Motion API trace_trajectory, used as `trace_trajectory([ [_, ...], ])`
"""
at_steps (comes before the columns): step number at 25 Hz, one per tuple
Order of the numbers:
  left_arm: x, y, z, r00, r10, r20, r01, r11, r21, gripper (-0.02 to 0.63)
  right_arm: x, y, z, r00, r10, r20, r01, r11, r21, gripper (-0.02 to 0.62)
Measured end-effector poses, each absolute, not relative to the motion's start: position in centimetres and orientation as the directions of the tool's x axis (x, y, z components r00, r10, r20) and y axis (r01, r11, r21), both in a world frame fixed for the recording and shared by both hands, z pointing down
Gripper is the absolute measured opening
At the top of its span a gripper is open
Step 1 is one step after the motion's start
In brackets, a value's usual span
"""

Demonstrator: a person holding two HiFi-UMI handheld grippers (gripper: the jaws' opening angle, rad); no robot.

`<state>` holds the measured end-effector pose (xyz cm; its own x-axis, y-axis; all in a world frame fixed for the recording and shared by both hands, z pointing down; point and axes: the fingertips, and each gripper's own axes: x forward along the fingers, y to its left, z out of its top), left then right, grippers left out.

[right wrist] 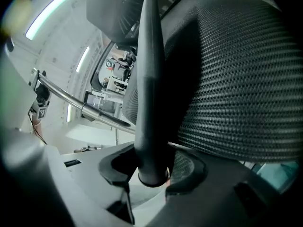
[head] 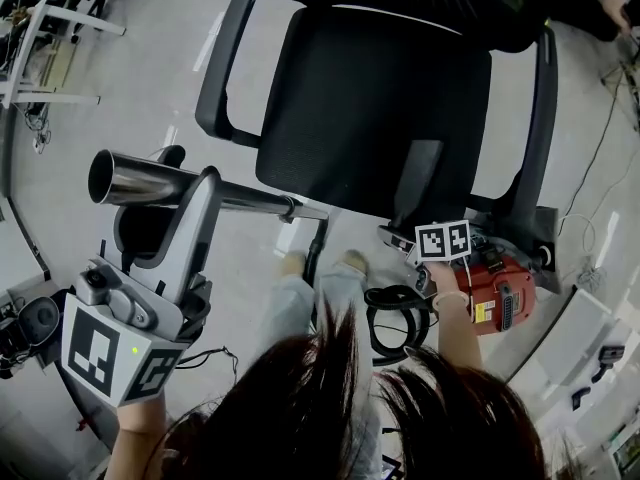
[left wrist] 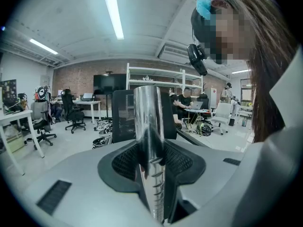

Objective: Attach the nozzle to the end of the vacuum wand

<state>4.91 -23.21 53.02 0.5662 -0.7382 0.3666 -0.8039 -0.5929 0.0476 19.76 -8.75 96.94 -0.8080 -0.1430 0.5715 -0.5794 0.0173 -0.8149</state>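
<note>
My left gripper [head: 190, 173] at the lower left is shut on the chrome vacuum wand [head: 140, 180]. The wand's open end points to the upper left. In the left gripper view the wand [left wrist: 150, 126] runs straight out between the pads of that gripper [left wrist: 152, 174]. The dark grey nozzle [head: 420, 178] rests against the front of the black chair seat [head: 330, 98]. My right gripper [head: 405, 230] grips its near end. In the right gripper view the nozzle [right wrist: 150, 79] stands up between the pads of the gripper [right wrist: 152, 174], and the wand [right wrist: 71, 100] crosses behind at the left.
A red vacuum body [head: 500, 293] and a coiled black hose [head: 390, 313] lie on the floor at the right. The chair's armrests [head: 228, 63] flank the seat. White desk frames [head: 40, 58] and cables stand at the far left. People sit at desks [left wrist: 194, 109] in the distance.
</note>
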Motion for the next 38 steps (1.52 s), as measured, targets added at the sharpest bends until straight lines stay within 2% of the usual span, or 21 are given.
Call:
trace_trajectory([
  [16, 5.5, -23.2, 52.0, 0.612, -0.726, 0.314, -0.783, -0.613, 0.108, 0.158, 19.6, -9.3, 92.8, -0.844, -0.257, 0.47, -0.47, -0.068, -0.88, 0.177],
  [25, 5.6, -21.6, 52.7, 0.622, -0.676, 0.394, -0.754, -0.653, 0.069, 0.158, 19.2, -9.2, 88.0, -0.834, -0.334, 0.44, -0.446, -0.064, -0.893, 0.176],
  [29, 6.3, -21.4, 51.8, 0.66, -0.666, 0.348, -0.727, -0.683, 0.073, 0.158, 18.8, -8.7, 86.2, -0.826, -0.358, 0.435, -0.442, -0.065, -0.895, 0.177],
  [38, 7.1, -20.6, 51.2, 0.681, -0.652, 0.333, -0.705, -0.707, 0.059, 0.158, 17.4, -7.9, 82.3, -0.82, -0.387, 0.421, -0.433, -0.058, -0.899, 0.176],
])
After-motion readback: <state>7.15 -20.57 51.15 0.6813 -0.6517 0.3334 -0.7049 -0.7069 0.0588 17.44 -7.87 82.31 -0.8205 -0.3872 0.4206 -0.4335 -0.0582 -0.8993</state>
